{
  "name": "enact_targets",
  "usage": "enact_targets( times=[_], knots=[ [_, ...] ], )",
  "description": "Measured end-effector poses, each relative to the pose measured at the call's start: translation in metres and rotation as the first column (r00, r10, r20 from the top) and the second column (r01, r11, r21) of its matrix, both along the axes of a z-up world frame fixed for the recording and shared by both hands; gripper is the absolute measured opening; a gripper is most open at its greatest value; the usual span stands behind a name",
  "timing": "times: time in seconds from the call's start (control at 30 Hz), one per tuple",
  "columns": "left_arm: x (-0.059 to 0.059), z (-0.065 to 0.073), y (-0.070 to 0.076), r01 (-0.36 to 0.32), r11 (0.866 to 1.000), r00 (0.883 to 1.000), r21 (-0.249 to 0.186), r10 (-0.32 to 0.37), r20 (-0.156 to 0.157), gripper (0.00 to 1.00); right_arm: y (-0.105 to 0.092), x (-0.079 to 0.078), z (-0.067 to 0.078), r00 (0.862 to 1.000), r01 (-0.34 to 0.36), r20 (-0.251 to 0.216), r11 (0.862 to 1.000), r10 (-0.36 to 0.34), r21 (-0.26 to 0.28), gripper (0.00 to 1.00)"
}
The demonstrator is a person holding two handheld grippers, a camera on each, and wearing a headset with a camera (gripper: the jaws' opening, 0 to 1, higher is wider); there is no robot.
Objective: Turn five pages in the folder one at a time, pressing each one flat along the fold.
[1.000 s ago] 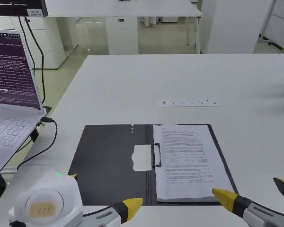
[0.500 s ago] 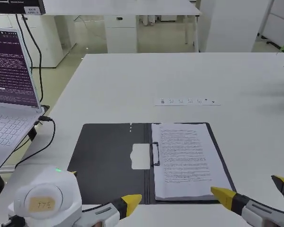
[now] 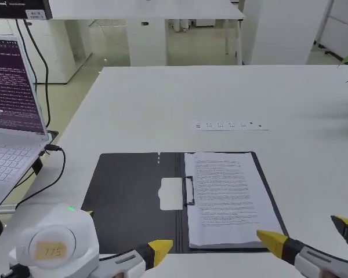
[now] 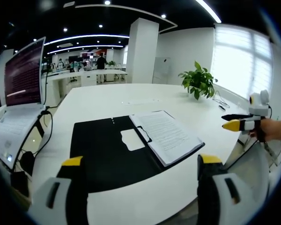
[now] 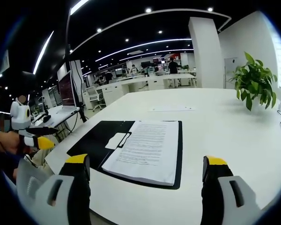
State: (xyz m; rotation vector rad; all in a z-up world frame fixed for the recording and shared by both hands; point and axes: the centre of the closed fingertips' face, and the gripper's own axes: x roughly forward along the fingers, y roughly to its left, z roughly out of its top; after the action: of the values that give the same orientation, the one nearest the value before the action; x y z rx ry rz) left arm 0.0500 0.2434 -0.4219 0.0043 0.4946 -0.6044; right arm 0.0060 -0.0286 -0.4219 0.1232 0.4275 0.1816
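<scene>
The laptop (image 3: 11, 116) sits at the far left of the table (image 3: 220, 98). The left gripper (image 4: 140, 161) hovers just off the near edge of the folder (image 3: 133, 197), jaws spread wide with nothing between them. The folder lies open, bare black cover on the left, the pages (image 3: 229, 197) stacked right of the clip (image 3: 189, 191). The right gripper (image 3: 308, 230), likewise spread and empty, hangs near the stack's near right corner (a sensible place to start). No page looks turned yet; I would pinch the top sheet alone at that corner, carry it leftward, then press along the fold
</scene>
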Motion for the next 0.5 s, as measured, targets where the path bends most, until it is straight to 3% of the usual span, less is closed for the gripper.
enact_targets(
  times=[0.5],
  knots=[
    [0.0026,-0.0096,-0.0103,0.026,1.000,0.999,0.003,-0.026,-0.026,0.98,-0.0017,0.0016,-0.0020,1.000,0.008,-0.006,1.000,-0.008,0.011,1.00]
  ],
)
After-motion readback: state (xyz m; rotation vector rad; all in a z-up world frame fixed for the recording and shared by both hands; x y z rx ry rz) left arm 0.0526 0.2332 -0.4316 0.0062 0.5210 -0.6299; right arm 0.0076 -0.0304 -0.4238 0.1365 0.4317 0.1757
